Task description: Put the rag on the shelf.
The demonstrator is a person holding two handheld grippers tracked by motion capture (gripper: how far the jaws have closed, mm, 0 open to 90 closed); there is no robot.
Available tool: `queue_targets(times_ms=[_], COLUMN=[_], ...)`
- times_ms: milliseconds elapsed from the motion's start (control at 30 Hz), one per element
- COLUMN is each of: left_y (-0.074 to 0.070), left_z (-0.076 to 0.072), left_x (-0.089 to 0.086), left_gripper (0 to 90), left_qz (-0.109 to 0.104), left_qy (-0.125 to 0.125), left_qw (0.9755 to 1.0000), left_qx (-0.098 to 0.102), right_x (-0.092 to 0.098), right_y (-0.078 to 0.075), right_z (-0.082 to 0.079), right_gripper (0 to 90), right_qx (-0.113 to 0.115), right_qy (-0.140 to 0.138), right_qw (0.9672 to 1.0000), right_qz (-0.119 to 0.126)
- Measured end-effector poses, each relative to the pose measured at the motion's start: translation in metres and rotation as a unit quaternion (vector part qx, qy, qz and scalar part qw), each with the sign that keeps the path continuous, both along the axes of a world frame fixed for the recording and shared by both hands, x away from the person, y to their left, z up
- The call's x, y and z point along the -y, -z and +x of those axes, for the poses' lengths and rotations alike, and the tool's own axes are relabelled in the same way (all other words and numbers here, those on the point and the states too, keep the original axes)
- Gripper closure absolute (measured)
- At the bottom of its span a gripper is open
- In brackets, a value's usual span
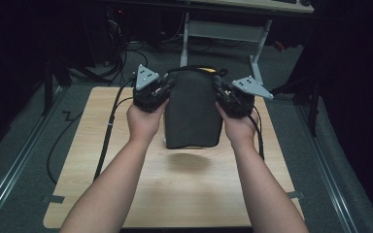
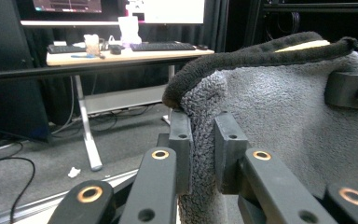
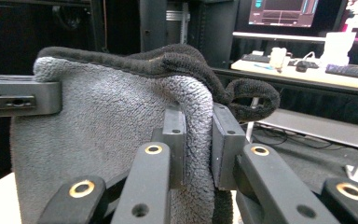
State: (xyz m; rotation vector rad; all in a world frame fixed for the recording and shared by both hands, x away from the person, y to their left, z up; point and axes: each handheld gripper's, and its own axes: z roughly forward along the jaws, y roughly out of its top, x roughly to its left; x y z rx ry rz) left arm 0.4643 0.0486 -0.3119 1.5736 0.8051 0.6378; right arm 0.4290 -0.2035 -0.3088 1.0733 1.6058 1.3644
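Nearest to the person, the near half of the wooden table (image 1: 184, 194) is lying bare between the two forearms, with a soft shadow on it under the cloth. Above the middle of the table a grey towel (image 1: 193, 114) is hanging in the air, not touching the wood. The left gripper (image 1: 161, 91) is grasping its upper left corner and the right gripper (image 1: 222, 93) is grasping its upper right corner. In the left gripper view the fingers (image 2: 182, 149) are clenching on a fold of the towel's side edge, and in the right gripper view the fingers (image 3: 175, 140) are pinching the opposite edge in the same way. The dark hem is sagging a little between both grips. I am judging that the picking up is done and the towel is hanging open; the folding or laying down is still remaining. Farther away, beyond the far edge, a desk (image 1: 252, 5) is standing.
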Motion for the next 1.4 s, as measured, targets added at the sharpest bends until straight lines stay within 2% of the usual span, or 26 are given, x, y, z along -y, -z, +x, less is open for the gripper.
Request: queue_targets(times_ms=[100,233,400,567,633,933,1000,1100,1233,1400], left_y=[-0.005,-0.007,0.001,0.005,0.009,0.028,0.034,0.046,0.056,0.064], left_z=[0.005,0.015,0.034,0.044,0.049,0.06,0.062,0.067,0.068,0.069], left_x=[0.003,0.004,0.001,-0.001,-0.001,0.003,0.001,-0.001,-0.001,-0.003], left_gripper=[79.9,79.6,78.8,78.6,78.5,77.4,76.7,75.7,75.7,77.1], left_qz=[0.008,0.024,0.024,0.026,0.024,0.06,0.06,0.055,0.063,0.07], left_qy=[0.002,0.001,0.002,-0.005,-0.004,0.0,0.0,0.0,0.005,0.01], left_qw=[1.0,0.9997,0.9996,0.9996,0.9994,0.997,0.9965,0.9949,0.9935,0.9919], left_qx=[0.003,0.009,-0.013,-0.012,-0.023,-0.049,-0.059,-0.084,-0.094,-0.105], right_x=[0.002,0.007,0.007,0.003,0.001,0.003,0.003,0.003,0.003,0.008], right_y=[0.001,0.003,0.009,0.007,0.007,0.028,0.032,0.037,0.043,0.052], right_z=[0.008,0.02,0.037,0.047,0.051,0.069,0.07,0.072,0.074,0.075], right_gripper=[78.9,78.4,78.2,77.9,77.8,77.4,77.0,76.6,75.7,74.1], right_qx=[0.003,0.003,-0.013,-0.01,-0.012,-0.044,-0.052,-0.058,-0.069,-0.081], right_qy=[0.005,-0.003,-0.009,-0.009,-0.007,-0.005,-0.008,-0.011,-0.014,-0.015], right_qw=[1.0,1.0,0.9998,0.9994,0.9993,0.9977,0.9972,0.9962,0.9945,0.9942], right_qz=[-0.005,-0.006,-0.015,-0.032,-0.035,-0.052,-0.053,-0.065,-0.077,-0.07])
